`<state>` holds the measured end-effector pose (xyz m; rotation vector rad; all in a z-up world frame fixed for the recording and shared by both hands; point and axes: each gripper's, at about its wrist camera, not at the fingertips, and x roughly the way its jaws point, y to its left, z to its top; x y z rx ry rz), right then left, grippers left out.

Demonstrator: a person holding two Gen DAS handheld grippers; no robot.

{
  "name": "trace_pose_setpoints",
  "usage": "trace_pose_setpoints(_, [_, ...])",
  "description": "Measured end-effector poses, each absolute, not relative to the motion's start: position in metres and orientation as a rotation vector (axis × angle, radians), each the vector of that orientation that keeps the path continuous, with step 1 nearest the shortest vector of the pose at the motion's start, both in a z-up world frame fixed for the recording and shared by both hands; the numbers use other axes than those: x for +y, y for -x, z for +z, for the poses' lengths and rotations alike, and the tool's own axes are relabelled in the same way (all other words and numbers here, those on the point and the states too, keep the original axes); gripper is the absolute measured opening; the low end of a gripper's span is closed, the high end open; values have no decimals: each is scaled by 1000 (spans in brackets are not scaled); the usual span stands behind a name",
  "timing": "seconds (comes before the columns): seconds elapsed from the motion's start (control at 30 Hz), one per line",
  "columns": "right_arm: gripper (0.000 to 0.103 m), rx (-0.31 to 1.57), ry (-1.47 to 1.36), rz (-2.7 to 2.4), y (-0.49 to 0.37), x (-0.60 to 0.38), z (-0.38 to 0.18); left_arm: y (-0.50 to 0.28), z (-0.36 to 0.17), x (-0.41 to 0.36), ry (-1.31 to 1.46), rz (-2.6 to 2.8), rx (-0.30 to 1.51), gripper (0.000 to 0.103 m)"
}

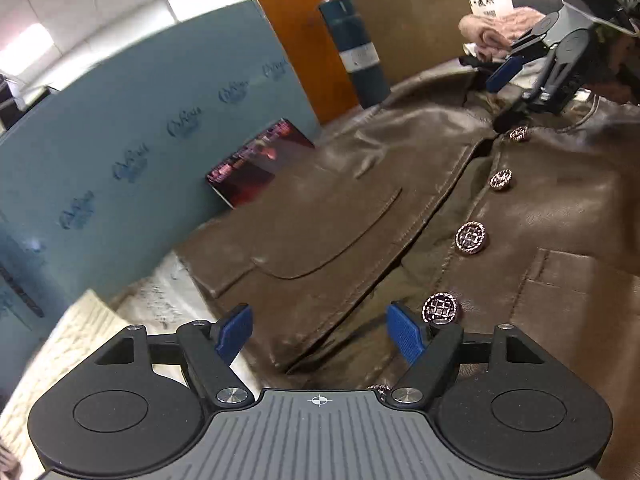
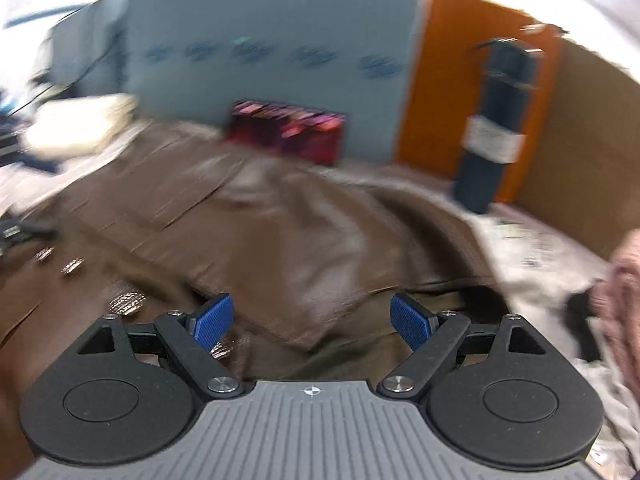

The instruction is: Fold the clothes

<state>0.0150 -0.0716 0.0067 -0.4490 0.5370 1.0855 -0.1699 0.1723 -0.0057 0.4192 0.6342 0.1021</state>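
A brown leather jacket [image 1: 400, 208] with round metal buttons [image 1: 471, 238] lies spread front-up on the table. My left gripper [image 1: 320, 334] is open and empty, just above the jacket's lower front edge. My right gripper [image 1: 510, 92] shows at the top right of the left wrist view, over the collar. In the right wrist view, which is blurred, the right gripper [image 2: 312, 322] is open and empty above a folded flap of the jacket [image 2: 280, 248] near the collar.
A blue partition [image 1: 140, 128], an orange panel [image 1: 312, 52] and a cardboard panel [image 1: 416, 20] stand behind the table. A dark blue flask [image 1: 356, 52] and a red box [image 1: 260, 162] stand at the back. A cream knit [image 1: 60, 356] lies left, a pink knit [image 1: 488, 32] right.
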Motion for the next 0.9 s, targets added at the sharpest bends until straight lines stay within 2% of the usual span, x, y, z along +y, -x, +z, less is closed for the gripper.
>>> trace_pose_setpoints(0.17, [85, 536, 563, 1127, -3, -43, -4, 163, -11, 174, -401, 91, 631, 76])
trace_pose_setpoints(0.27, [80, 485, 611, 1136, 5, -31, -8, 162, -10, 178, -371, 77, 618, 76])
trace_pose_setpoints(0.33, [60, 451, 622, 1166, 9, -25, -9, 160, -8, 182, -328, 79, 603, 76])
trace_pose_setpoints(0.4, [34, 417, 634, 1192, 12, -21, -10, 160, -7, 187, -290, 87, 583, 76])
trace_pose_setpoints(0.5, [14, 369, 642, 1210, 18, -16, -9, 162, -3, 195, -237, 108, 547, 76])
trace_pose_setpoints(0.57, [10, 347, 628, 1224, 23, -17, -5, 163, -1, 200, -209, 130, 529, 76])
trace_pose_setpoints(0.73, [10, 346, 635, 1264, 32, -14, 0, 153, -8, 211, -187, 185, 593, 76])
trace_pose_setpoints(0.77, [14, 360, 642, 1262, 30, -13, -2, 152, -10, 213, -180, 187, 605, 76])
trace_pose_setpoints(0.8, [27, 391, 631, 1262, 25, -14, -3, 154, -10, 215, -170, 191, 603, 77])
trace_pose_setpoints(0.83, [35, 415, 599, 1259, 21, -17, -2, 159, -7, 217, -148, 200, 584, 77])
trace_pose_setpoints(0.87, [50, 438, 567, 1256, 16, -21, -1, 167, -3, 220, -123, 211, 560, 77])
trace_pose_setpoints(0.9, [58, 458, 533, 1253, 11, -25, 0, 174, 1, 224, -98, 222, 536, 77])
